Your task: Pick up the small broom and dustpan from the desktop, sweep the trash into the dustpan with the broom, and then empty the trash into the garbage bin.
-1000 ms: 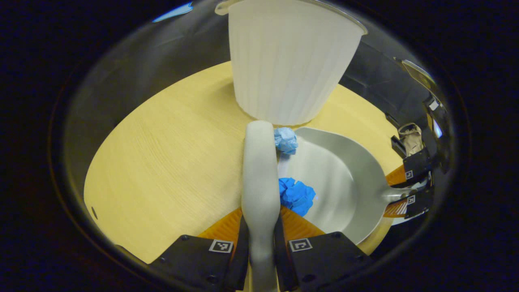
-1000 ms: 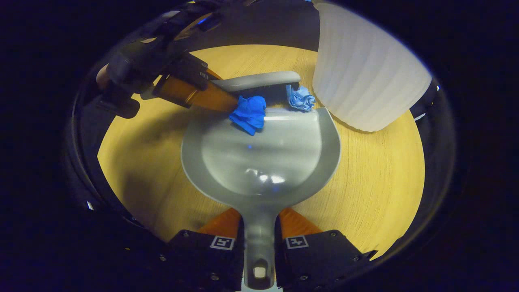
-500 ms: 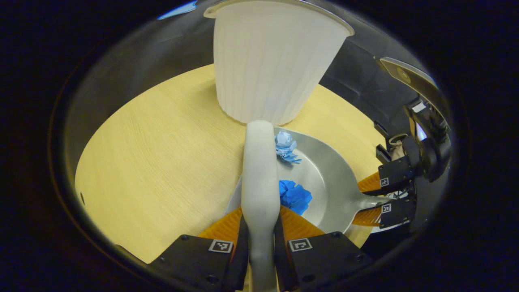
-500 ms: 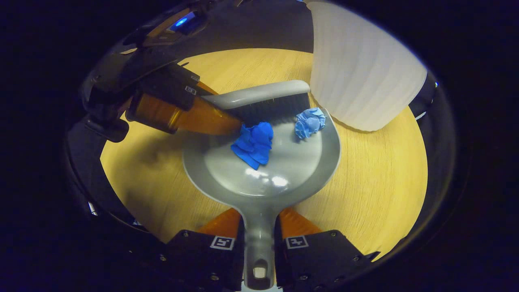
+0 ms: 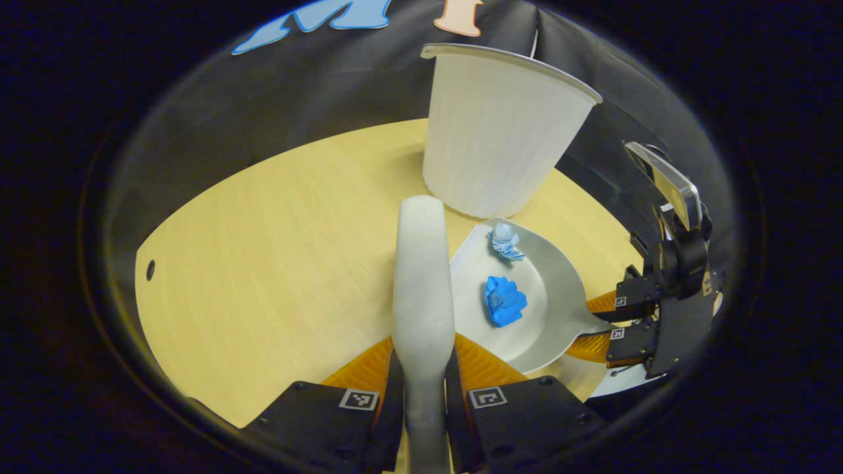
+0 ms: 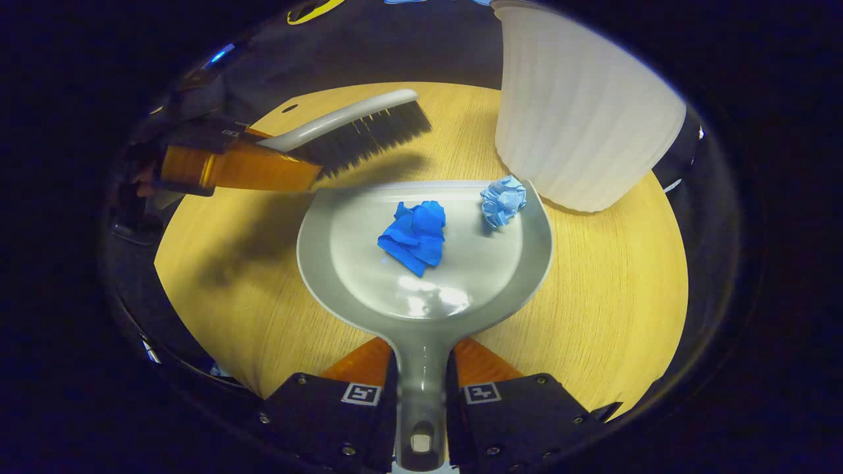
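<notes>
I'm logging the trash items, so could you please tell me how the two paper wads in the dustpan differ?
The dark blue wad is larger and lies near the middle of the dustpan; the pale blue wad is smaller and sits by the front lip, nearer the white bin. Both are crumpled and inside the pan.

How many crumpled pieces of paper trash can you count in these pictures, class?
2: a dark blue wad mid-pan in the dustpan, and a pale blue wad near its front edge, beside the white bin.

The broom point(image 6: 349, 128) has lifted clear of the dustpan point(image 6: 421, 289) and drawn back to the left above the tabletop point(image 6: 593, 276). Both paper wads, dark blue point(image 6: 413, 236) and pale blue point(image 6: 504, 199), now lie inside the pan, apart from the bristles.
</notes>
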